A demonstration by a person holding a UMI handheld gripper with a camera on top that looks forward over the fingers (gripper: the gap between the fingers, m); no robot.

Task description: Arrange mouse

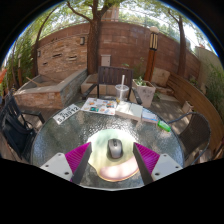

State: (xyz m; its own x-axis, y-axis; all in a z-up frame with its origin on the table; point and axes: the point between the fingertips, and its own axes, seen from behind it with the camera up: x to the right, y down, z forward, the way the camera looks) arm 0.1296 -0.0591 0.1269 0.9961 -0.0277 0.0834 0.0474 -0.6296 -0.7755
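A smooth grey plastic mouse (115, 148) lies on a glossy glass table (60, 140), rough brick wall (100, 45) beyond.

Gripper (113, 158) fingers spread apart, pink pads (78, 157) facing inward. Grey mouse (115, 148) sits on round mouse pad (113, 165) between the fingers — gap at either side, no contact. Both rest on glass table (60, 135). Beyond the mouse — papers (100, 106), a clear cup (122, 93), then a brick wall (120, 45).
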